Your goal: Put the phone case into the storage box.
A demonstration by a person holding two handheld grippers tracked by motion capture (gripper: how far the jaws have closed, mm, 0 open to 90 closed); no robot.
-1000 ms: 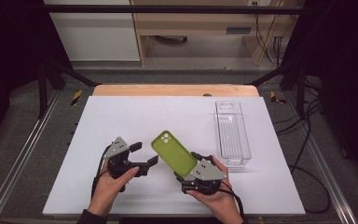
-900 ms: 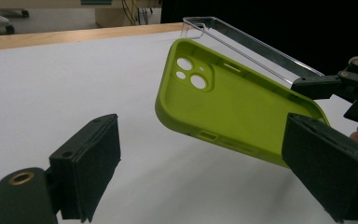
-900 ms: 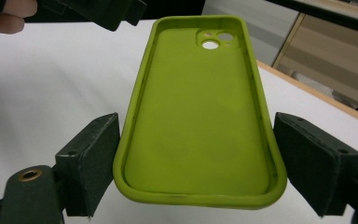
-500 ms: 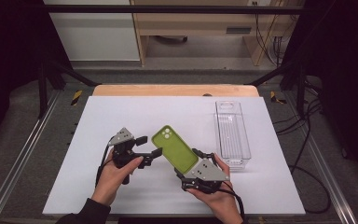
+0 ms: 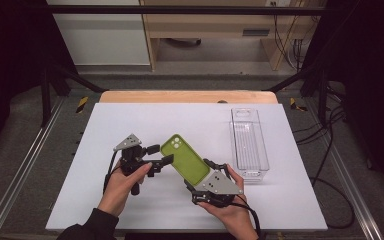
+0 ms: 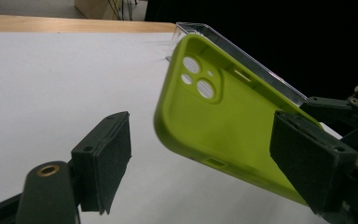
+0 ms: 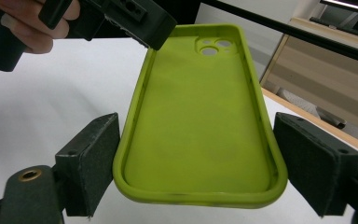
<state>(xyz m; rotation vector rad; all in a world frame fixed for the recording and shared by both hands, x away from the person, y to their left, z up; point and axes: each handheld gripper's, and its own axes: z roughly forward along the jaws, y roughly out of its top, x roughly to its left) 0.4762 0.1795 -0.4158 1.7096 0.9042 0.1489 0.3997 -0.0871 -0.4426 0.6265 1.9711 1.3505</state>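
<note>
The green phone case [image 5: 186, 161] is up off the white table [image 5: 145, 125], tilted, with its camera-hole end highest and pointing away from the person. The right tool [image 5: 200, 176] holds it by the lower end: in the right gripper view the case [image 7: 200, 121] sits between the two black pads, its long edges against them, so the jaws are closed across its width. That much of the work looks done: the case is lifted and presented.

The left tool [image 5: 161, 154] is just left of the case, about halfway up its length. Its jaws have just been closing. In the left gripper view the case [image 6: 223, 126] lies between them, yet a clear gap of white table shows between the near pad and the case's edge, so this tool is not yet gripping. What seems left is a second hold on the case, and perhaps carrying it to the clear plastic box [image 5: 249, 142], which stands to the right of the case on the table and looks empty.

The far pad of the left tool covers part of the case, so contact on that side cannot be judged. The right tool's pads are hidden under its grey plate in the high view, and the box's far end blurs into the table.
</note>
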